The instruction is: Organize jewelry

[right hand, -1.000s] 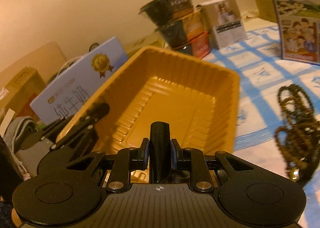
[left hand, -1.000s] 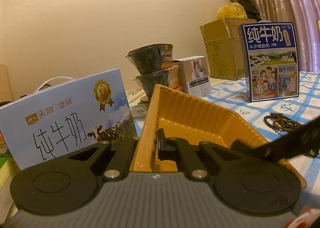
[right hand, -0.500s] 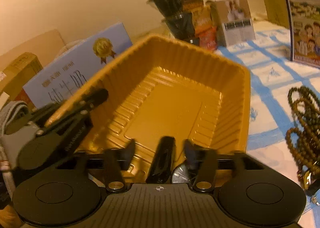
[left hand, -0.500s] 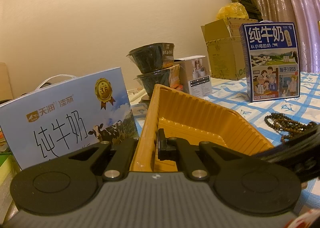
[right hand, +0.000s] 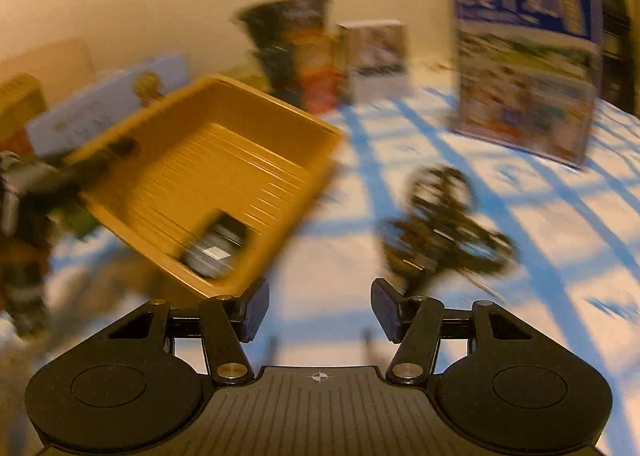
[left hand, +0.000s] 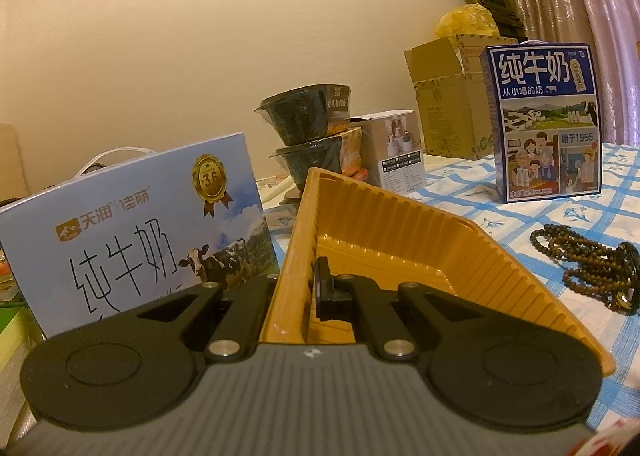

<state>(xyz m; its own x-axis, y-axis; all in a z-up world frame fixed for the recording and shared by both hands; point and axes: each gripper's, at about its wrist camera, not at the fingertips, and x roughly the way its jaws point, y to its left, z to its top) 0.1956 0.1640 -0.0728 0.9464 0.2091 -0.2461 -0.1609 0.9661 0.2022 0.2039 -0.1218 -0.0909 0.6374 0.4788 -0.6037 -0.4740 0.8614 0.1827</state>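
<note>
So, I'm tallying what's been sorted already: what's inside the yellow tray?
One dark, blocky item lies in the yellow tray at its near corner; blur hides what it is. The left gripper clamps the tray's rim. The bead strands lie outside on the cloth.

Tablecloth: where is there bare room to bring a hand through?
Free: the checked tablecloth between the yellow tray, the bead strands and the dark blue milk carton. Also the near patch under the open right tongs. Crowded: behind the tray, where the light blue milk box, stacked bowls and small white box stand close together.
</note>
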